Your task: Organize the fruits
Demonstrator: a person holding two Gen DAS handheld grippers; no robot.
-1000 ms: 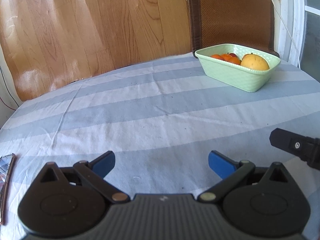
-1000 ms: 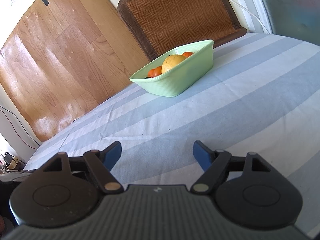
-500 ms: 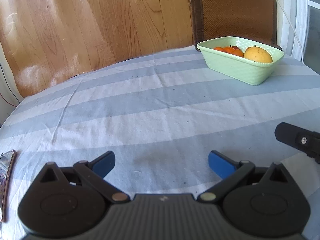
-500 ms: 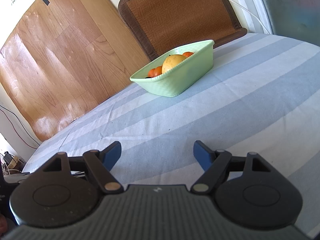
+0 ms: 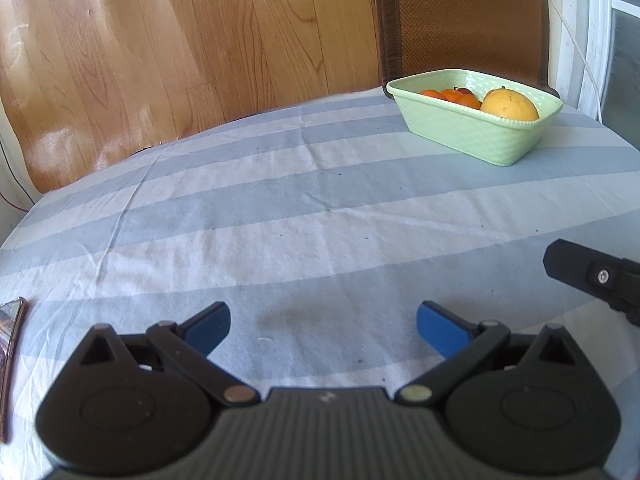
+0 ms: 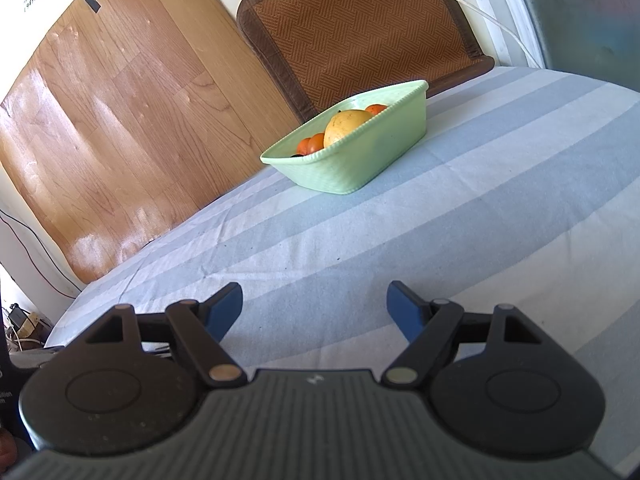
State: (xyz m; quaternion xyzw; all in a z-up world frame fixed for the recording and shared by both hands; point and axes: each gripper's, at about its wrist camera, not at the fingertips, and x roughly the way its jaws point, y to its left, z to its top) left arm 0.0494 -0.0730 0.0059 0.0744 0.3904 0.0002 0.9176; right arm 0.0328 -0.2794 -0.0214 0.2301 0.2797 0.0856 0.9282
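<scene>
Both hand-held grippers, left (image 5: 323, 325) and right (image 6: 314, 307), hover spread and empty; the fruit-filled green basket (image 5: 480, 138) sits toward the tabletop's far right corner (seemingly nearer the right one).

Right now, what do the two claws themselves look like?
Both look alike: the left claw and right claw have blue finger pads on black linkage arms with metal pivot pins, round black housings and a ribbed grey body bearing a small white mark. No cables or sleeves show.
</scene>
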